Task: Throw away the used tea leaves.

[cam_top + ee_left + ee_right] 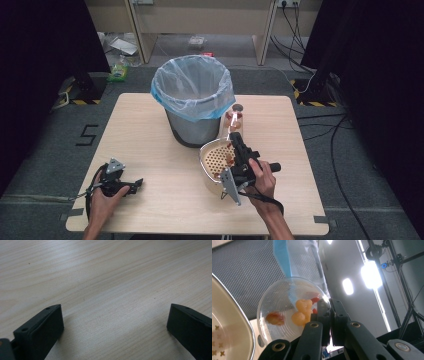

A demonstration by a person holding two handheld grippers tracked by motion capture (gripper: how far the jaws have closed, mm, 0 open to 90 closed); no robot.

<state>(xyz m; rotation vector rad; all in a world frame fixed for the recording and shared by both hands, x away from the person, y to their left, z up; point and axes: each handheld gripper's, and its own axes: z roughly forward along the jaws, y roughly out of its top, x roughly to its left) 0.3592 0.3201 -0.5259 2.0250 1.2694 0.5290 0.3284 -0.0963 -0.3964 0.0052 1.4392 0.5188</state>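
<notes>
R gripper [329, 315] is clamped on the rim of a clear cup [287, 312] w/ fruit bits, tipped sideways just past the strainer [215, 160]; bin [192, 97] sits right behind it. L gripper [112, 325] open, idle, well apart.

bin [192, 107] behind strainer [214, 162], cup [233, 119] between

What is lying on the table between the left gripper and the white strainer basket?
Nothing: in the high view, bare table separates the left gripper from the white strainer basket.
</notes>
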